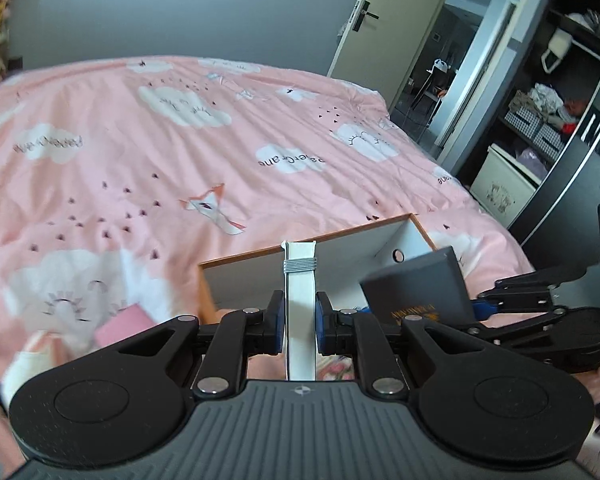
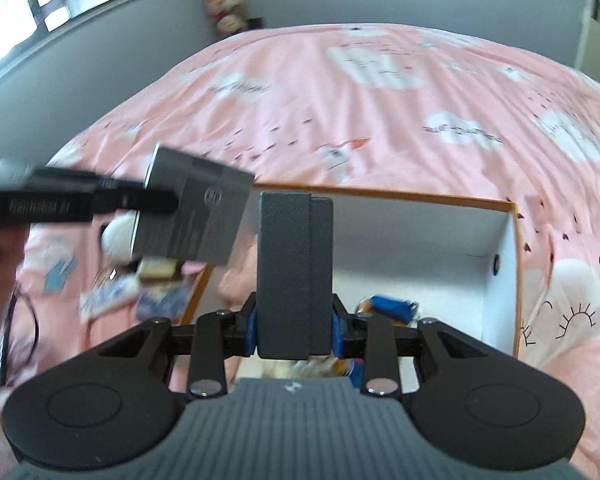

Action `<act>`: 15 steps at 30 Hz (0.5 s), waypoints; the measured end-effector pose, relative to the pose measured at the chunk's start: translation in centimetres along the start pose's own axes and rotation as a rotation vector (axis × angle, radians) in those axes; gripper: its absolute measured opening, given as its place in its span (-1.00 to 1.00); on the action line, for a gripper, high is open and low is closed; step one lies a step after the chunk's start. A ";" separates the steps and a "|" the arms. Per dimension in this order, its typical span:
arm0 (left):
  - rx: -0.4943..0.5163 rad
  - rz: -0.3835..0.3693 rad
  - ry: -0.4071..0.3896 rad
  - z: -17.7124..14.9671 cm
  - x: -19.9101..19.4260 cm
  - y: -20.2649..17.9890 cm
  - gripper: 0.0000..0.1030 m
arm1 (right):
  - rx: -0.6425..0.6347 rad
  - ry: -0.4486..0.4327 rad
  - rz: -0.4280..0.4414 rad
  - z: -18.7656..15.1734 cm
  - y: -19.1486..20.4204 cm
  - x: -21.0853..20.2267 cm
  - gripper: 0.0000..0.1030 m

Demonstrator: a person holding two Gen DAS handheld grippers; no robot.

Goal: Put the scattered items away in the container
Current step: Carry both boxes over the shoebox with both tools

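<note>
My left gripper [image 1: 299, 326] is shut on a flat box seen edge-on as white [image 1: 299, 304], with a grey elastic band around it; in the right wrist view it shows as a grey box [image 2: 198, 220]. It is held above the near left part of the white open container [image 1: 260, 276] with orange rim. My right gripper [image 2: 294, 330] is shut on a dark grey box [image 2: 294, 272], upright above the container [image 2: 420, 240]; it shows in the left wrist view [image 1: 420, 288]. Blue items [image 2: 392, 306] lie inside the container.
The container sits on a pink bed cover [image 1: 140, 152] with cloud prints. A pink box [image 1: 124, 326] and other small items [image 2: 112, 292] lie on the bed left of the container. An open wardrobe [image 1: 552, 112] and a door [image 1: 376, 20] are to the right.
</note>
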State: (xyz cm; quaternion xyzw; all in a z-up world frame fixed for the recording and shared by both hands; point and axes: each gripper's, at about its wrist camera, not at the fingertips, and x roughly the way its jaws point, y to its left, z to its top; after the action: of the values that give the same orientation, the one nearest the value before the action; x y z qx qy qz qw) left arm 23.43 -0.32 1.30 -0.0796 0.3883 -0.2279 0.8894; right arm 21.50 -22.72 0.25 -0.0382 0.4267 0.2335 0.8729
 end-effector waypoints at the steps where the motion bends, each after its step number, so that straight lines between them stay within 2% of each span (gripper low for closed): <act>1: 0.008 -0.003 0.006 0.1 0.9 -0.1 -0.67 | -0.016 -0.003 -0.013 0.4 -0.4 0.6 -0.30; 5: 0.051 0.007 0.050 0.2 4.5 -0.8 -0.67 | -0.084 0.016 -0.073 2.2 -2.2 3.1 -0.30; 8: 0.026 0.005 0.072 0.5 6.7 -0.6 -0.67 | -0.038 0.058 -0.078 3.4 -4.2 5.1 -0.30; 12: -0.055 -0.058 0.084 0.7 8.7 -0.3 -0.67 | 0.034 0.083 -0.097 3.8 -6.1 6.3 -0.30; 15: -0.104 -0.109 0.080 0.7 9.5 -0.6 -0.67 | 0.042 0.104 -0.168 3.5 -6.9 6.2 -0.30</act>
State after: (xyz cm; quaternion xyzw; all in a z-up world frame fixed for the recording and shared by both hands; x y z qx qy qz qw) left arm 29.37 -5.32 -4.26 -0.1377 0.4298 -0.2584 0.8542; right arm 30.38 -25.60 -3.18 -0.0675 0.4714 0.1482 0.8667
